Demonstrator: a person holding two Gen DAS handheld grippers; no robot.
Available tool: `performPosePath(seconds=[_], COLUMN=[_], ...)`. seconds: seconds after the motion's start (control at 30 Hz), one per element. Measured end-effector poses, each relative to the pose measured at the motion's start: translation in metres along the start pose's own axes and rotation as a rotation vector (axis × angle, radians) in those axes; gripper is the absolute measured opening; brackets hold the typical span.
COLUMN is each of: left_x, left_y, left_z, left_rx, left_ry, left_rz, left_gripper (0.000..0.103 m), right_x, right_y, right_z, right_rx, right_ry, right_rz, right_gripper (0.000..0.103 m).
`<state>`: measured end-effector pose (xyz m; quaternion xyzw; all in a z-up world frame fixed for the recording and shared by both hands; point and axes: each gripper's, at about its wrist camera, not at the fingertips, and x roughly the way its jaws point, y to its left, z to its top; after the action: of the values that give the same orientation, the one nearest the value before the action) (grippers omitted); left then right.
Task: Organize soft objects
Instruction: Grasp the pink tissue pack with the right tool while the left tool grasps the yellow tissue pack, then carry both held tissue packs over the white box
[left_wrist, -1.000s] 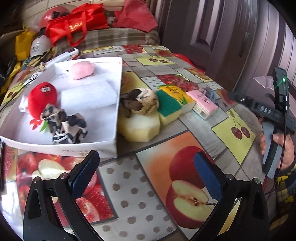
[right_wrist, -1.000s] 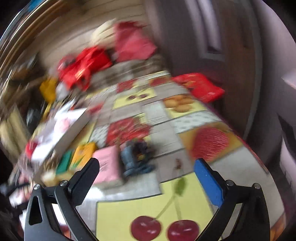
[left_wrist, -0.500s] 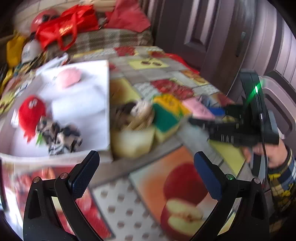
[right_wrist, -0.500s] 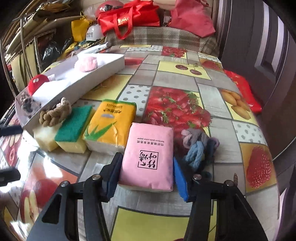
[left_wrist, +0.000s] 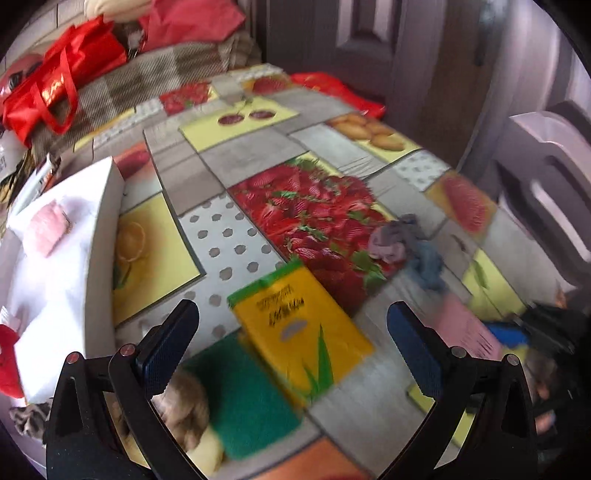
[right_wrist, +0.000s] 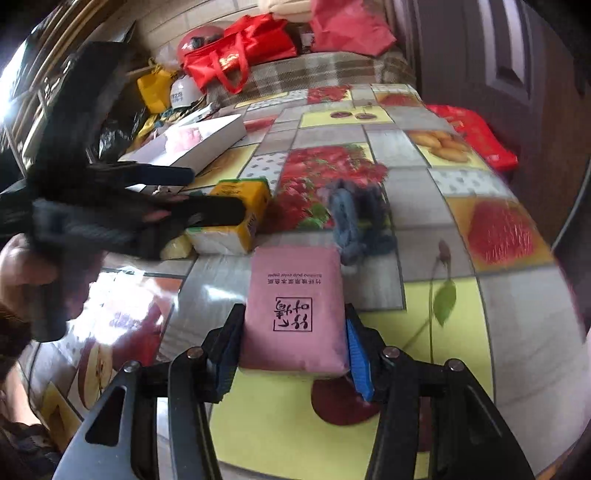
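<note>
My right gripper (right_wrist: 293, 349) is shut on the pink tissue pack (right_wrist: 295, 306), which also shows blurred in the left wrist view (left_wrist: 467, 326). My left gripper (left_wrist: 293, 341) is open, over the yellow tissue pack (left_wrist: 301, 330) with a finger on either side; that pack also shows in the right wrist view (right_wrist: 238, 212). A green-topped sponge (left_wrist: 243, 398) and a knotted rope ball (left_wrist: 181, 406) lie just below it. A blue-grey rope toy (left_wrist: 410, 247) lies right of the yellow pack, and beyond the pink pack in the right wrist view (right_wrist: 356, 221). The white box (left_wrist: 99, 236) at left holds a pink soft item (left_wrist: 48, 229) and a red plush (left_wrist: 7, 365).
Red bags (right_wrist: 240, 48) and a plaid cushion (right_wrist: 325, 74) sit at the table's far end. A red packet (right_wrist: 476, 136) lies at the far right edge. A door and a chair (left_wrist: 550, 184) stand to the right.
My left gripper has swung right and forward over the yellow tissue pack. My right gripper has closed on the pink tissue pack and drawn it nearer, away from the yellow pack.
</note>
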<state>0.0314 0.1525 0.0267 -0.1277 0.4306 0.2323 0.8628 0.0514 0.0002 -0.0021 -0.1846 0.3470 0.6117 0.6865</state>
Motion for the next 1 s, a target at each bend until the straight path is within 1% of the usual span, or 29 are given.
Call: performPosePath(seconds=[0.03,0.07,0.1,0.13,0.17,0.23,0.3,0.33,0.43,0.5,0.53,0.57,0.63,0.7,0.77,0.8,0.83,0.9,0.97,1.0], left_x=[0.008,0.016,0.022,0.026,0.023,0.02,0.01,0.004,-0.025,-0.053,-0.07,-0.08,-0.103,-0.121,-0.138,-0.144,-0.15,-0.161,-0.171,-0.174], left_y=[-0.004,-0.008,-0.013,-0.017,-0.019,-0.025,-0.029,-0.028,-0.015,-0.008,-0.005,-0.005,0.002,0.015,0.029,0.038,0.048,0.073,0.096,0.105], left_z=[0.003,0.005,0.005,0.005,0.005,0.005,0.003,0.003,0.006,0.001,-0.005,-0.008,-0.025,-0.048,-0.075,-0.089,-0.1,-0.126,-0.148,-0.157], left_rx=[0.01,0.027,0.048,0.066,0.068,0.08,0.101,0.09,0.015,-0.02,-0.029,-0.032,-0.05,-0.085,-0.117,-0.14,-0.176,-0.263,-0.326,-0.349], left_ry=[0.031,0.057,0.084,0.096,0.079,0.076,0.034,0.016,-0.064,-0.13,-0.163,-0.184,-0.233,-0.279,-0.334,-0.356,-0.368,-0.383,-0.396,-0.402], left_rz=[0.018,0.029,0.038,0.045,0.027,0.017,0.015,0.012,-0.045,-0.084,-0.086,-0.073,-0.042,0.012,0.117,0.159,0.181,0.243,0.31,0.331], left_gripper=[0.101,0.092,0.087,0.077,0.059,0.057,0.057,0.057,0.057,0.057,0.057,0.057,0.057,0.057,0.057,0.057,0.057,0.057,0.057,0.057], right_x=[-0.001,-0.001,-0.001,-0.001,-0.001,-0.001,-0.003,-0.003,-0.007,-0.012,-0.014,-0.018,-0.024,-0.025,-0.023,-0.022,-0.022,-0.02,-0.017,-0.014], right_y=[-0.001,-0.001,-0.002,-0.002,-0.002,-0.004,-0.006,-0.006,-0.008,-0.01,-0.01,-0.009,-0.004,0.003,0.013,0.018,0.025,0.042,0.062,0.072], right_z=[0.0,0.0,0.0,0.0,0.0,-0.001,-0.001,-0.002,-0.004,-0.005,-0.005,-0.005,-0.005,-0.002,0.005,0.008,0.012,0.019,0.026,0.029], right_rx=[0.008,0.014,0.017,0.018,0.02,0.029,0.036,0.039,0.057,0.068,0.07,0.072,0.074,0.081,0.087,0.084,0.077,0.055,0.029,0.018], right_ry=[-0.004,-0.007,-0.008,-0.009,-0.01,-0.013,-0.021,-0.025,-0.043,-0.067,-0.078,-0.099,-0.129,-0.157,-0.179,-0.187,-0.2,-0.226,-0.25,-0.257], right_rz=[0.003,0.006,0.01,0.012,0.016,0.027,0.034,0.036,0.045,0.051,0.055,0.061,0.081,0.105,0.122,0.127,0.133,0.136,0.132,0.131], right_gripper=[0.051,0.051,0.051,0.051,0.051,0.051,0.051,0.05,0.05,0.05,0.05,0.05,0.05,0.05,0.05,0.05,0.05,0.05,0.05,0.05])
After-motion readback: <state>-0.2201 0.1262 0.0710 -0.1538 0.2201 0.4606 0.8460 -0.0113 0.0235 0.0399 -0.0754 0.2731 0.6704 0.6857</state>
